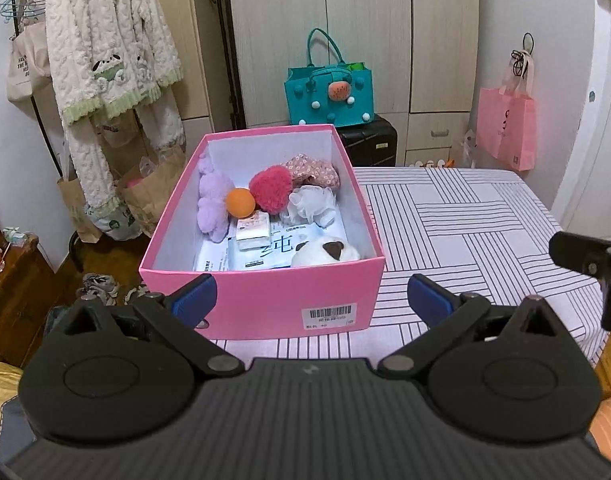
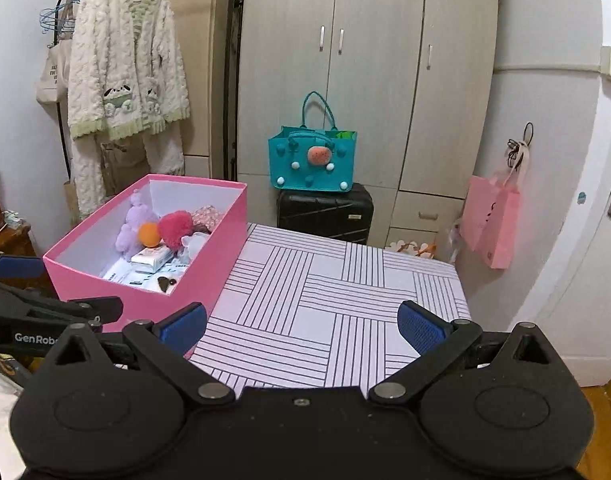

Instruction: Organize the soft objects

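A bench [image 2: 345, 312] with a striped cloth stands before a beige wardrobe [image 2: 369, 64]. On its left end sits a pink box [image 1: 265, 300] holding a red pompom [image 1: 270, 195], orange ball [image 1: 240, 202] and lilac plush [image 1: 213, 204]. Left gripper [image 1: 311, 300] and right gripper [image 2: 301, 326] hold their fingers apart, empty.

pink box [image 1: 265, 292]: top open | table [image 2: 345, 280]: bare beside it

Your surface [image 1: 465, 216] has a white cover with dark stripe blocks. Only the pink box [image 1: 265, 300] sits directly on it, at the left side, barcode label facing you. The right side of the cover shows bare stripes in the right wrist view.
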Motion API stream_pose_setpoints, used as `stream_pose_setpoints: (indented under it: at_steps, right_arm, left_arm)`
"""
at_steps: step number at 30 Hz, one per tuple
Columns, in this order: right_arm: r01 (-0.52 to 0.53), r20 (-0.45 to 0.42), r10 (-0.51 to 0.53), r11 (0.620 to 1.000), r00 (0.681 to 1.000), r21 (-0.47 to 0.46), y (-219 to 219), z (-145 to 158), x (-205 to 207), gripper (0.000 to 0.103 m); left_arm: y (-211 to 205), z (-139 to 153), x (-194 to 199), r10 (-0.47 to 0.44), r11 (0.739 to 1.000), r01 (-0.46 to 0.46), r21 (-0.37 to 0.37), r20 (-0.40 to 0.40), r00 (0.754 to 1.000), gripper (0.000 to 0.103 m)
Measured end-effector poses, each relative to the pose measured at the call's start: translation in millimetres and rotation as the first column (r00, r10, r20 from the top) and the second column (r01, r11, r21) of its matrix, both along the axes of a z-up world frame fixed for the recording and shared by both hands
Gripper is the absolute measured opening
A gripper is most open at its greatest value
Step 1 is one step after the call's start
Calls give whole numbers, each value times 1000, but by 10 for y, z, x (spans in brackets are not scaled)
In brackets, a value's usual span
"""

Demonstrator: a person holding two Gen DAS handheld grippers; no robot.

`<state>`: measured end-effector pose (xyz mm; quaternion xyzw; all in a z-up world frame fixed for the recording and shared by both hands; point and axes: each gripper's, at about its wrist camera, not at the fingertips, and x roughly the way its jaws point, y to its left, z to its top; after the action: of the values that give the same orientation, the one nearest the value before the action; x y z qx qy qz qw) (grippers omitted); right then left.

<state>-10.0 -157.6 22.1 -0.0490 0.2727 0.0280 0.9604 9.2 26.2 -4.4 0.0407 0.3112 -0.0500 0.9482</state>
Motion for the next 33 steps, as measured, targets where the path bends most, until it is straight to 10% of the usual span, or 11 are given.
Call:
stream_pose_setpoints:
  at_steps: [33]
  right_arm:
    - [56, 44, -58, 998, 997, 40, -133, -48, -105, 103]
  left_arm:
    - [23, -48, -83, 14, 1000, -14, -4, 71, 997, 103]
